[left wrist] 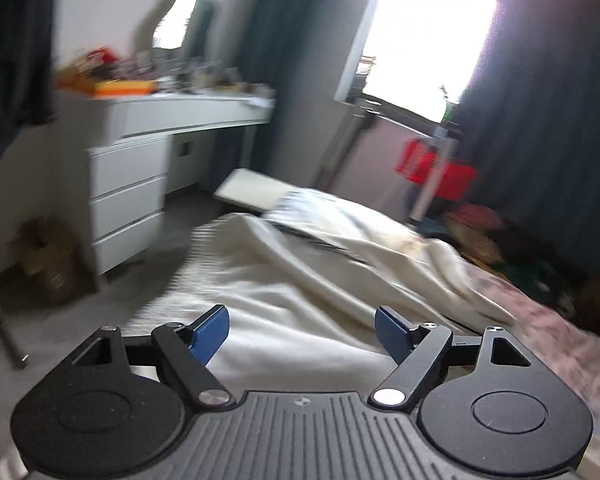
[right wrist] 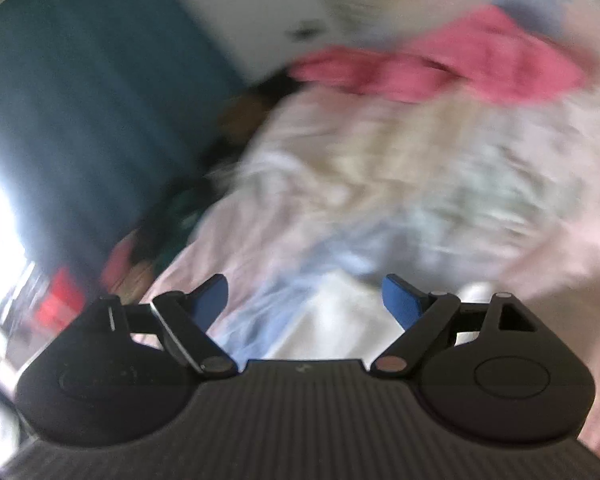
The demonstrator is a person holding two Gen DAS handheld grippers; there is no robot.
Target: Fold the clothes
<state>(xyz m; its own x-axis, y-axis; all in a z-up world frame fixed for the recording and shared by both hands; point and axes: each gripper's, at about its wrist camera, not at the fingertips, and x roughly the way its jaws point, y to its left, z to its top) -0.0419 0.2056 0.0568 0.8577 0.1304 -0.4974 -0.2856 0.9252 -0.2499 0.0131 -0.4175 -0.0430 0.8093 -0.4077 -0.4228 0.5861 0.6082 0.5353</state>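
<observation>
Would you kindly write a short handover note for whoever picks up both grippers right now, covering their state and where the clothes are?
Left gripper: open, empty, above the cream blanket on the bed.
Right gripper: open, empty, over pale rumpled fabric; the view is blurred.
Clothes: a pink garment lies loose at the far side of the bed, beyond the pale fabric. A striped piece lies past the blanket; too blurred to identify.
Done: nothing visibly folded.
Left: pick a garment, spread it flat, fold it.

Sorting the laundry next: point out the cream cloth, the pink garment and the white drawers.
cream cloth (left wrist: pixel 300 276), left wrist view, middle of its spread.
pink garment (right wrist: pixel 440 72), right wrist view, its middle.
white drawers (left wrist: pixel 128 200), left wrist view, middle drawer front.
</observation>
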